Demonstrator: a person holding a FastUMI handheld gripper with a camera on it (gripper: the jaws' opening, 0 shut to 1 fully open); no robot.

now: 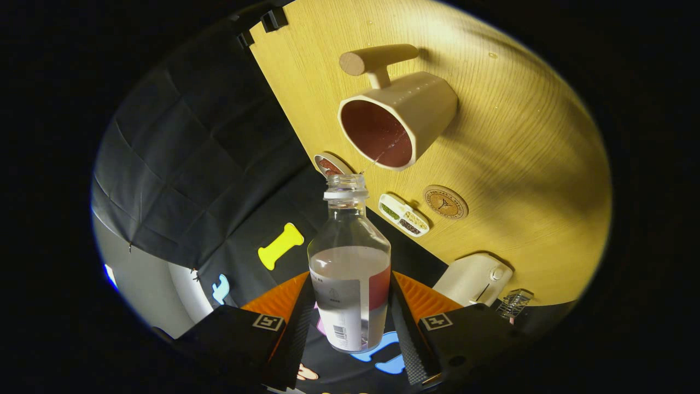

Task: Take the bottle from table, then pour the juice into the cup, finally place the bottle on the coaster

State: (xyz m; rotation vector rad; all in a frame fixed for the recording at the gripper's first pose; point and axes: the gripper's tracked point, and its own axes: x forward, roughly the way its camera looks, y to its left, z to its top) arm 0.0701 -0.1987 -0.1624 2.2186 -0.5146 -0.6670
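Note:
My gripper (350, 312) is shut on a clear plastic bottle (350, 262), with a finger pressing on each side of its labelled lower body. The bottle is uncapped and holds reddish juice up to about its middle. Its open mouth (345, 183) points toward a beige cup (421, 106) with a stick-like handle, which stands on the wooden table (519, 180) just beyond the mouth. Red juice lies inside the cup, and a thin streak shows at its near rim. Gripper and bottle are tipped relative to the table. A round wooden coaster (445, 202) lies beside the cup, beyond the right finger.
A small round dish (330, 164) and a white compartment tray of seeds (403, 214) lie near the table's edge, on either side of the bottle's neck. A white device (474, 279) and a metal object (514, 303) sit beyond the right finger. Black cloth hangs past the table's edge.

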